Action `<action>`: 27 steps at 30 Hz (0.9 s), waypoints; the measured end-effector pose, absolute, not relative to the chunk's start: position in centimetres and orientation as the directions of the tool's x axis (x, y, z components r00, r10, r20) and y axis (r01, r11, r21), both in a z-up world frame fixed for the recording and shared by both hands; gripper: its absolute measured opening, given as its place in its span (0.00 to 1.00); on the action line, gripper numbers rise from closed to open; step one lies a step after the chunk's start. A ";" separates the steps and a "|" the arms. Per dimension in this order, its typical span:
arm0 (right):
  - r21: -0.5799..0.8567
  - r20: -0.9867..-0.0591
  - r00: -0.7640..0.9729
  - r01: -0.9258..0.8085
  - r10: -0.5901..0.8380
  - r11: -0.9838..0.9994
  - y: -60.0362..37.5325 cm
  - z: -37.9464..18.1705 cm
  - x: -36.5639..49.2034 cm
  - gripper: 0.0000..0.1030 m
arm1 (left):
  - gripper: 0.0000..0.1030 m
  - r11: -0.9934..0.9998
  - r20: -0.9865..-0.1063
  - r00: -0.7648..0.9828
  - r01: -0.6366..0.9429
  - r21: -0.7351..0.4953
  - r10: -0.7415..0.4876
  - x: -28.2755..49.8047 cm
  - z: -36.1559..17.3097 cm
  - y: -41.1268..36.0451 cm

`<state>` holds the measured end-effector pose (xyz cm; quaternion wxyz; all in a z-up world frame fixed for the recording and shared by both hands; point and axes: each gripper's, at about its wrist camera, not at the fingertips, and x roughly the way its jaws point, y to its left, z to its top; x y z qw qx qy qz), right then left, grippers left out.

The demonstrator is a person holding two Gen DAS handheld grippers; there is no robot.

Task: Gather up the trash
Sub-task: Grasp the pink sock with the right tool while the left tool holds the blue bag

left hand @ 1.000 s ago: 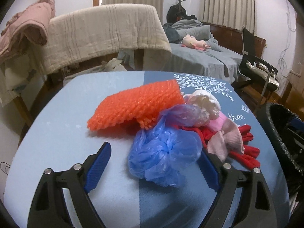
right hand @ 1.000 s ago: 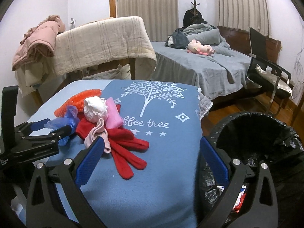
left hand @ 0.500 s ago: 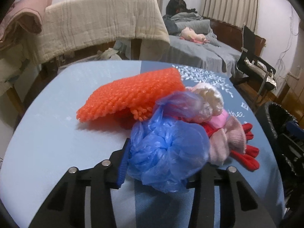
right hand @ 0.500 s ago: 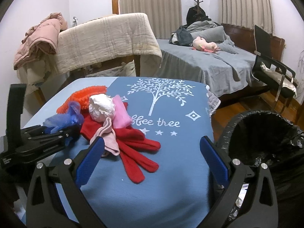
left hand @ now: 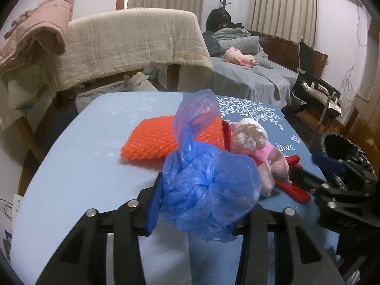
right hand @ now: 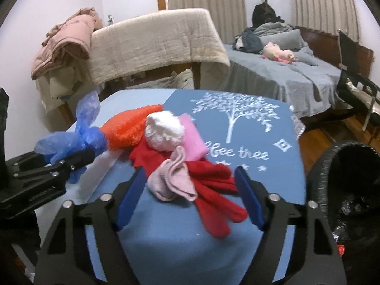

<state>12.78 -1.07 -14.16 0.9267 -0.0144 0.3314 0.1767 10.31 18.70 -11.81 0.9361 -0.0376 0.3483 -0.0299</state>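
The left gripper [left hand: 201, 204] is clamped on the crumpled blue plastic bag [left hand: 209, 190]. The right gripper [right hand: 190, 197], jaws closing around the pale pink sock [right hand: 173, 180], seemingly without touching it. Right of the sock stands the black-lined bin [right hand: 344, 190].

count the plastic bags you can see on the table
2: a crumpled blue plastic bag held in the left gripper, and a crumpled white plastic bag atop the clothes pile. Others may be hidden.
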 end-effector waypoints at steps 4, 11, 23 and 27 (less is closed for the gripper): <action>0.096 -0.639 0.693 -0.359 0.334 0.928 0.0 -14.8 13.3 0.58 | 0.42 0.996 -0.642 0.764 0.017 -0.084 -0.067 9.9 -11.7 19.1; 0.092 -0.672 0.660 -0.375 0.335 0.922 1.1 -15.9 13.9 0.35 | 0.42 0.997 -0.640 0.766 0.003 -0.082 -0.055 9.8 -12.0 19.6; 0.140 -0.660 0.638 -0.414 0.396 0.900 0.0 -14.8 13.1 0.10 | 0.42 0.998 -0.630 0.774 0.014 -0.069 -0.055 9.5 -11.5 19.0; 0.147 -0.640 0.654 -0.411 0.403 0.900 -0.8 -13.6 12.4 0.10 | 0.42 0.998 -0.622 0.781 0.024 -0.065 -0.060 9.4 -11.0 18.6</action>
